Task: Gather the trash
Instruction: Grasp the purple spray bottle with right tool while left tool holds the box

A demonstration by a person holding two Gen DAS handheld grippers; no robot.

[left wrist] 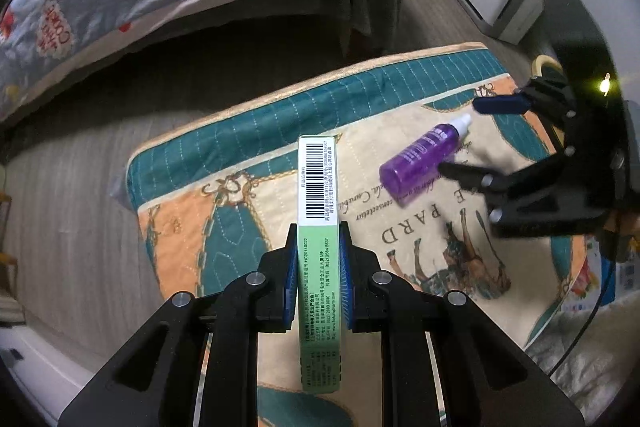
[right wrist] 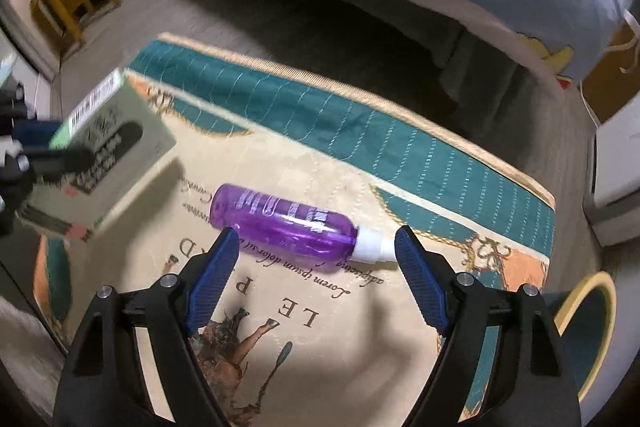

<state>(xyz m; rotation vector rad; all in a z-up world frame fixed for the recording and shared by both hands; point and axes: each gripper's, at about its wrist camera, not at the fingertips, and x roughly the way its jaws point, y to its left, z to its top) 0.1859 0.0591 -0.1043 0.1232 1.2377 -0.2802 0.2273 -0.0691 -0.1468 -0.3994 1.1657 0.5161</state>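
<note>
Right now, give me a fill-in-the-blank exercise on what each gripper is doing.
1. The left gripper is shut on a green ____.
2. The purple spray bottle lies on its ____ on the quilted mat.
3. The right gripper has its jaws ____ around the bottle, not pressing it.

Missing words: box; side; open

Dim indoor light, deep shadow under the bed [left wrist: 224, 39] — fisheye-warped edges, slight motion blur.

Both the left gripper [left wrist: 319, 281] and the right gripper [right wrist: 316, 281] had black linkage arms, silver screw heads and ribbed blue pads [right wrist: 420, 287].
</note>
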